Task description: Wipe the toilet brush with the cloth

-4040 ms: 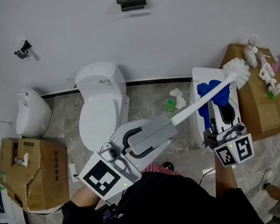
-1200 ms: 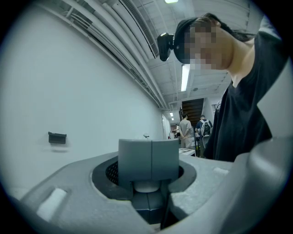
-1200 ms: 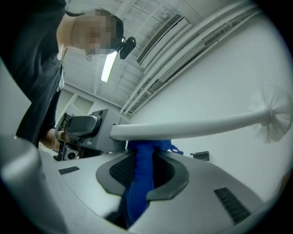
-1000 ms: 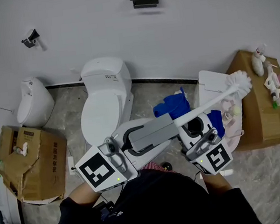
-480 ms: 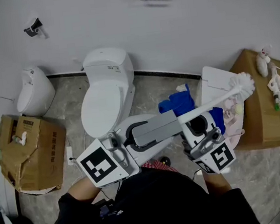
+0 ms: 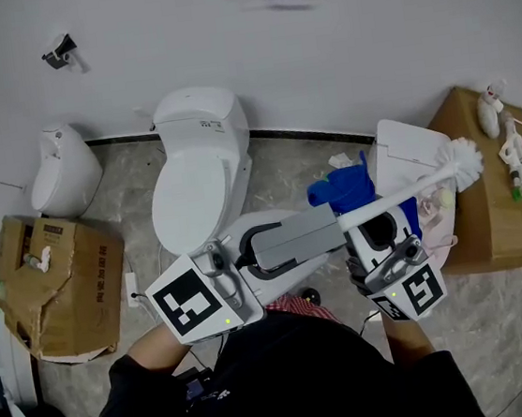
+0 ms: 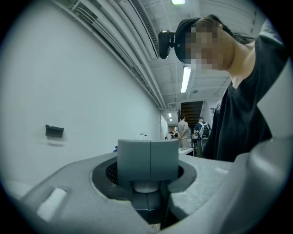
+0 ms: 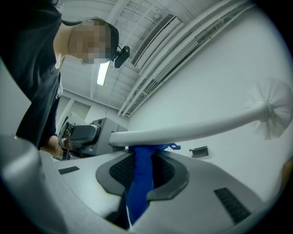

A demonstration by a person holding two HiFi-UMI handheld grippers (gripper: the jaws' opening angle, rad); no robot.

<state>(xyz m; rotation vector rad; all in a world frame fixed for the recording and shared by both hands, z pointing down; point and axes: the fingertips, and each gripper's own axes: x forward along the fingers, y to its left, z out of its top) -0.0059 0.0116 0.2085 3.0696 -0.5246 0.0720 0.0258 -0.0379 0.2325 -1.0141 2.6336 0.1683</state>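
Woven cloth (image 8: 139, 183), smooth matt plastic toilet brush (image 8: 206, 129)

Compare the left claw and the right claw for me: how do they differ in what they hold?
The left claw is shut on the grey block-shaped handle end of the white toilet brush; the right claw is shut on a thin blue cloth. The left claw's load is rigid and wide, the right claw's soft and bunched narrow. Both are closed on something, and the cloth meets the brush's shaft.
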